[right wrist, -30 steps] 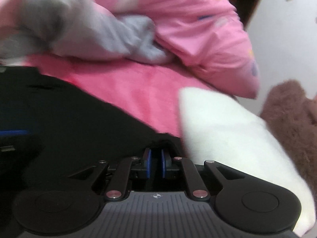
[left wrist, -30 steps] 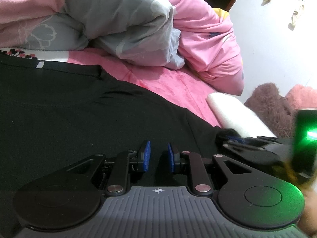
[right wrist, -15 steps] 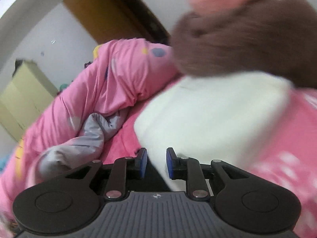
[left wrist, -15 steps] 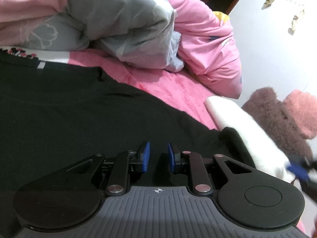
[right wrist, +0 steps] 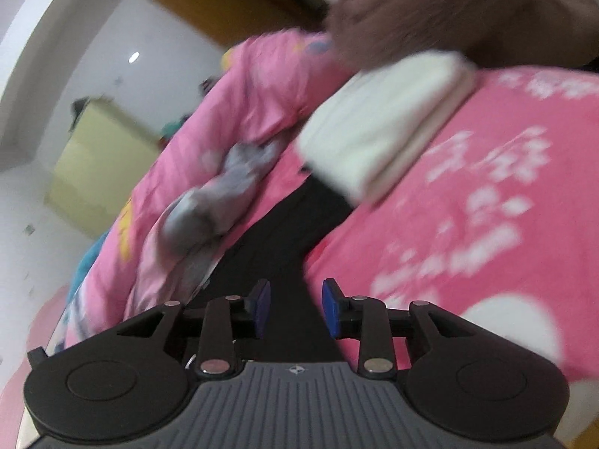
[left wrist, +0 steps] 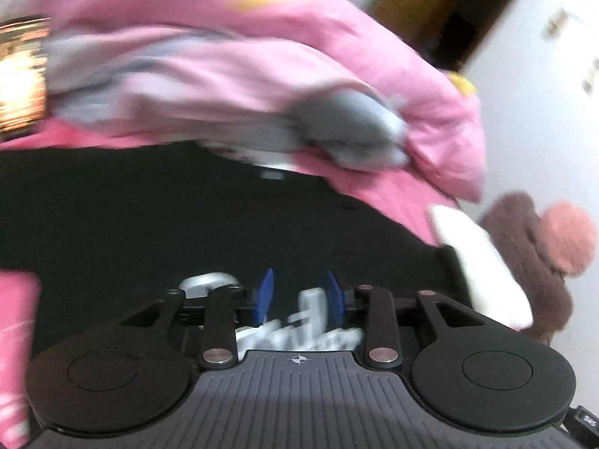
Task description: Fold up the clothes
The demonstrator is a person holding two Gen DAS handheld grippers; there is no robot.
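A black T-shirt [left wrist: 157, 217] lies spread flat on the pink bed, with a white print [left wrist: 299, 336] showing on it just under my left gripper [left wrist: 299, 293]. That gripper is open and hovers low over the shirt with nothing pinched between its blue pads [left wrist: 266, 292]. In the tilted right wrist view, a narrow stretch of the black T-shirt [right wrist: 284, 239] runs away from my right gripper [right wrist: 295, 307], which is open over the cloth. The whole picture is motion-blurred.
A bunched pink quilt [left wrist: 262, 56] with grey lining [left wrist: 348, 134] lies behind the shirt. A folded white cloth [left wrist: 479, 262] [right wrist: 382, 123] and a brown plush toy [left wrist: 524, 262] sit at the right. The pink patterned sheet [right wrist: 486, 224] fills the right wrist view, with a yellow-green cabinet [right wrist: 97, 172] beyond.
My right gripper let go of the shirt's edge, opened and swung into a tilted view. My left gripper pulled back, opened wider, and the white print came into sight.
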